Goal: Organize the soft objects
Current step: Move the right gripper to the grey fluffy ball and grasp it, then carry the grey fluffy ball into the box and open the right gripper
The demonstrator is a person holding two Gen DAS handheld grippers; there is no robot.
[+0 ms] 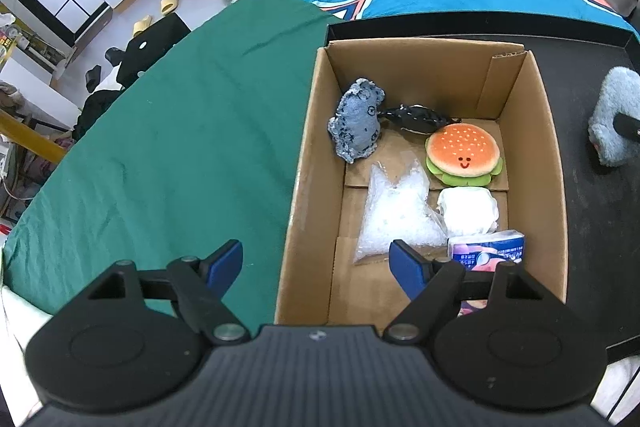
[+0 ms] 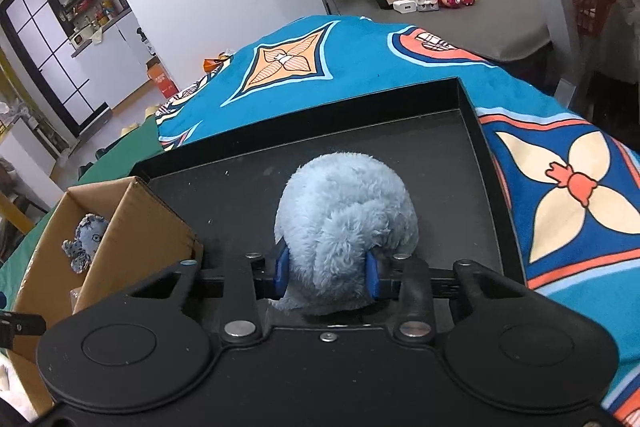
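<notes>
The fluffy blue plush toy [image 2: 344, 223] is clamped between the blue pads of the right gripper [image 2: 326, 275], resting on the black tray [image 2: 472, 131] just ahead of it. The left gripper [image 1: 316, 263] is held spread and empty, straddling the near left wall of the cardboard box [image 1: 292, 195], which lies below and ahead.

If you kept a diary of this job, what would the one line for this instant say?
right gripper: shut on blue plush toy in black tray | left gripper: open, empty, over cardboard box | toy not yet boxed
</notes>
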